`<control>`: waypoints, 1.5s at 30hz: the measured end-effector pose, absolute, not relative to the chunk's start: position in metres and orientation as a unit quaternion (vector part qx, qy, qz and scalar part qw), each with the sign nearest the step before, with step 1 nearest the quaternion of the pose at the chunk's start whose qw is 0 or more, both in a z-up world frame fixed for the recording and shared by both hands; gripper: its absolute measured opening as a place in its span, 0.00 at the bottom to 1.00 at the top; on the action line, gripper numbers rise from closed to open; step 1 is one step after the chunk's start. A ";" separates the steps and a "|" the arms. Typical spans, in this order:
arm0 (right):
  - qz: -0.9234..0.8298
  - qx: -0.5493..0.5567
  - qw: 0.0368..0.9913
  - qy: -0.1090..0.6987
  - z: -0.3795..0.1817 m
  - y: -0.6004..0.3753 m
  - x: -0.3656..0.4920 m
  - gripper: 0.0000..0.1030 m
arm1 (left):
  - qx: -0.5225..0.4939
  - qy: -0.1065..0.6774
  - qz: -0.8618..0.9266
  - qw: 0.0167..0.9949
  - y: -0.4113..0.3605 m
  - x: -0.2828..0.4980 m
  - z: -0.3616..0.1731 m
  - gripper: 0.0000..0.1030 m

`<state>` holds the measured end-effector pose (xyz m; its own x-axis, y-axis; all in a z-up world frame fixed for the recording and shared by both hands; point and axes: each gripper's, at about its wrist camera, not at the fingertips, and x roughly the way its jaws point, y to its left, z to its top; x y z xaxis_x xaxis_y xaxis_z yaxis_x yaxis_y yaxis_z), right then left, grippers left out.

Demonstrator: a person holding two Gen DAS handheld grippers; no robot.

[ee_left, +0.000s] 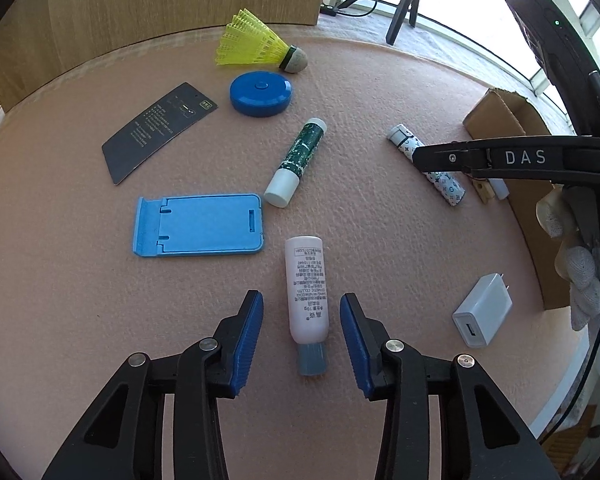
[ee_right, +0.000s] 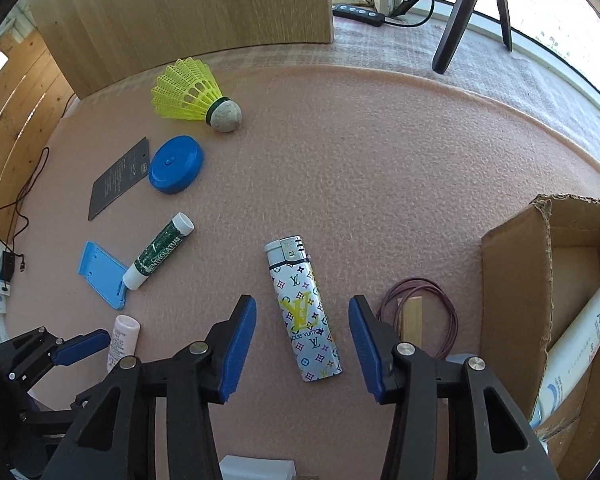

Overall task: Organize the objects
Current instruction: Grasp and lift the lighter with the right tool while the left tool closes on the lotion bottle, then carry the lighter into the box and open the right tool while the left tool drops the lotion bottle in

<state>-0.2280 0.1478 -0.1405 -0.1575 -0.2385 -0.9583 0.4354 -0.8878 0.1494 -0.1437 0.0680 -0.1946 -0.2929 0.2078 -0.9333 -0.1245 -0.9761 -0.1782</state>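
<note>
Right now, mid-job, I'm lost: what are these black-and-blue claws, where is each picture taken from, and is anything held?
Each claw is a hand-held two-finger gripper with a fisheye camera looking along its fingers. The left gripper is open around a white bottle. The right gripper is open around a patterned lighter. Neither holds anything. On the pink mat also lie a yellow shuttlecock, blue round case, green lip balm, blue phone stand, black card and white charger. A cardboard box stands on the right.
</note>
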 end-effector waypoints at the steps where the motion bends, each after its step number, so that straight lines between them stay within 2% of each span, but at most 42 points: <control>1: -0.755 0.612 0.223 0.083 -0.142 0.148 -0.229 0.41 | -0.586 -0.037 0.803 0.104 0.068 -0.144 -0.195 0.37; 6: -0.752 0.613 0.221 0.095 -0.147 0.143 -0.231 0.37 | -0.586 -0.042 0.803 0.102 0.069 -0.143 -0.198 0.33; 10: -0.753 0.612 0.222 0.100 -0.147 0.141 -0.229 0.35 | -0.585 -0.044 0.803 0.102 0.067 -0.144 -0.199 0.22; 12: -0.754 0.610 0.219 0.107 -0.148 0.140 -0.228 0.24 | -0.583 -0.044 0.805 0.100 0.069 -0.145 -0.201 0.21; 14: -0.753 0.610 0.221 0.106 -0.147 0.140 -0.227 0.21 | -0.581 -0.046 0.806 0.100 0.067 -0.145 -0.201 0.21; 24: -0.760 0.600 0.234 0.089 -0.142 0.150 -0.202 0.20 | -0.573 -0.066 0.810 0.105 0.067 -0.143 -0.192 0.21; 32: -0.780 0.574 0.245 0.053 -0.105 0.185 -0.178 0.20 | -0.550 -0.061 0.824 0.121 0.077 -0.134 -0.161 0.21; 45: -0.823 0.530 0.204 0.007 -0.050 0.295 -0.151 0.20 | -0.517 -0.030 0.837 0.177 0.150 -0.157 -0.121 0.21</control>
